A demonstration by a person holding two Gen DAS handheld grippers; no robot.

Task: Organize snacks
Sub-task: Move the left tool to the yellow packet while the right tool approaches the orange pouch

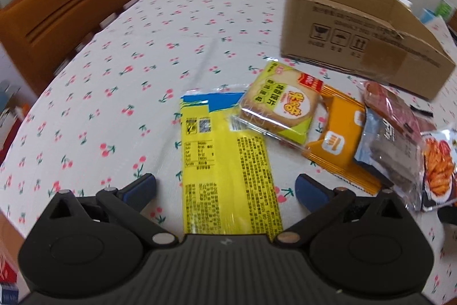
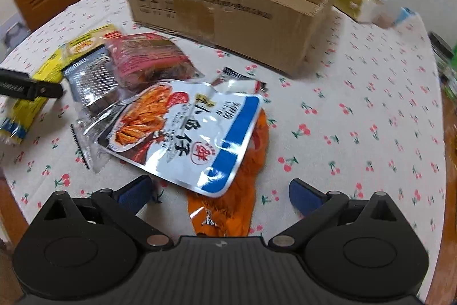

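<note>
We list the cardboard box (image 2: 228,10), open-topped, upper centre of the right view. Yellow packet (image 1: 228,162), lower centre of the left view, between the spread left gripper (image 1: 225,190). Silver fish snack pouch (image 2: 182,133), mid-frame, ahead of the spread right gripper (image 2: 220,190), atop an orange wrapper (image 2: 228,205).

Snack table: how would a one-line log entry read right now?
left gripper open over yellow packet | right gripper open over fish pouch | box empty
</note>
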